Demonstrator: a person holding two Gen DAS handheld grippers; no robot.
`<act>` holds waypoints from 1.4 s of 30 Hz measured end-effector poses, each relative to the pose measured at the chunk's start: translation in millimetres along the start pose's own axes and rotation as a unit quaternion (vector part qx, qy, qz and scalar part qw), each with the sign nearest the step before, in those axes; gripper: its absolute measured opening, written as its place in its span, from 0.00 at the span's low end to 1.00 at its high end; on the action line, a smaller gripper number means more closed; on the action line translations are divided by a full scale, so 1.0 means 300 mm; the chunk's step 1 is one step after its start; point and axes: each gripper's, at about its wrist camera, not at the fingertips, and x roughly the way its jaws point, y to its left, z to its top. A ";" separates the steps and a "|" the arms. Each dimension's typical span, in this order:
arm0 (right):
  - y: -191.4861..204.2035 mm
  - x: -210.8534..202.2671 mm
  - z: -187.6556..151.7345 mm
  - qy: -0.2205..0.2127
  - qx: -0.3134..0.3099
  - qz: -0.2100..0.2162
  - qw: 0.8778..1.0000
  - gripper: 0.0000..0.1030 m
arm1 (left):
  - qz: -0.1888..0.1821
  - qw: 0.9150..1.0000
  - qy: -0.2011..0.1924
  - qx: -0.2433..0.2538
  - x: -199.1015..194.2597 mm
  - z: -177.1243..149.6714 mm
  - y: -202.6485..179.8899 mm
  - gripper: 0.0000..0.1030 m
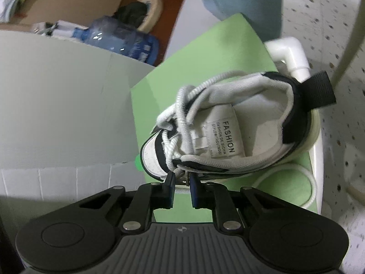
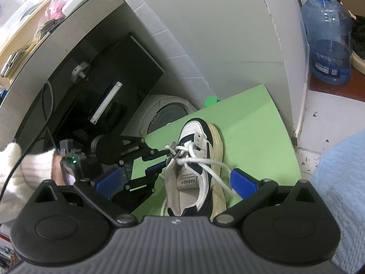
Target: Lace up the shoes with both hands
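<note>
Left hand-held gripper (image 1: 182, 180) nipping the lace tip; right hand-held gripper (image 2: 175, 180) spread wide, holding nothing.

I judge the white lace (image 2: 200, 161) limp and slippery, best pinched at its stiff tip; the light sneaker (image 1: 228, 132) on the green mat (image 2: 251, 137) may skid.

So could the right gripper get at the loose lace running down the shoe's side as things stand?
Probably yes: the right gripper is open astride the shoe, and the loose lace lies uncovered beside its fingertip; the left gripper works farther up.
</note>
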 end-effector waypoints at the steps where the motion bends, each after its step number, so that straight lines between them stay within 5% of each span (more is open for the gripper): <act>1: 0.000 0.001 -0.001 0.000 0.000 0.000 1.000 1.00 | 0.000 1.000 -0.001 0.015 0.000 0.002 -0.008 0.14; 6: -0.002 0.000 -0.003 0.001 0.001 0.000 1.000 1.00 | 0.008 0.997 -0.003 0.077 0.027 0.017 -0.046 0.09; 9: -0.002 0.001 -0.002 0.001 0.003 0.000 1.000 1.00 | 0.000 0.999 -0.005 0.033 0.033 0.024 -0.028 0.03; 11: -0.003 0.002 -0.003 0.001 0.004 0.000 1.000 1.00 | -0.006 0.999 -0.004 -0.046 0.034 0.019 0.001 0.03; 13: -0.004 0.002 -0.004 0.002 0.005 0.001 1.000 1.00 | -0.006 0.989 -0.001 -0.149 0.028 0.001 0.026 0.03; 16: -0.006 0.004 -0.003 0.004 0.007 0.001 1.000 1.00 | 0.000 0.949 0.010 -0.316 0.019 -0.037 0.059 0.03; 17: -0.006 0.006 -0.002 0.004 0.006 0.001 1.000 1.00 | 0.000 0.928 0.014 -0.371 0.018 -0.052 0.069 0.03; 20: -0.004 0.012 -0.003 0.009 0.003 -0.003 1.000 1.00 | 0.001 0.849 0.020 -0.528 0.019 -0.094 0.085 0.03; 23: -0.003 0.021 -0.003 0.017 0.000 -0.008 1.000 1.00 | -0.015 0.741 0.021 -0.671 0.030 -0.159 0.103 0.03; 25: -0.004 0.025 -0.004 0.021 -0.001 -0.013 1.000 1.00 | -0.031 0.659 0.019 -0.751 0.042 -0.209 0.111 0.03; 31: -0.001 0.039 -0.009 0.033 -0.009 -0.032 0.999 1.00 | -0.081 0.469 0.002 -0.880 0.086 -0.343 0.081 0.03; 34: -0.004 0.049 -0.011 0.040 -0.011 -0.042 0.998 1.00 | -0.094 0.397 -0.011 -0.913 0.097 -0.392 0.057 0.04; 35: -0.004 0.051 -0.012 0.042 -0.012 -0.045 0.998 1.00 | -0.088 0.405 -0.015 -0.910 0.097 -0.375 0.070 0.04; 36: -0.003 0.054 -0.012 0.043 -0.015 -0.050 0.998 1.00 | -0.073 0.440 -0.016 -0.895 0.085 -0.347 0.088 0.03; 37: 0.000 0.056 -0.013 0.044 -0.018 -0.054 0.997 1.00 | -0.053 0.488 -0.018 -0.871 0.066 -0.311 0.104 0.03; 39: 0.009 0.060 -0.013 0.043 -0.026 -0.062 0.997 0.99 | -0.037 0.537 -0.021 -0.843 0.052 -0.260 0.115 0.03; 40: 0.017 0.059 -0.014 0.036 -0.029 -0.061 0.997 0.92 | -0.040 0.534 -0.024 -0.844 0.052 -0.259 0.113 0.03; 41: 0.028 0.058 -0.014 0.027 -0.032 -0.057 0.998 0.87 | -0.046 0.522 -0.027 -0.851 0.055 -0.267 0.110 0.03; 42: 0.043 0.063 -0.016 0.019 -0.037 -0.056 0.998 0.76 | -0.056 0.500 -0.030 -0.864 0.062 -0.286 0.104 0.03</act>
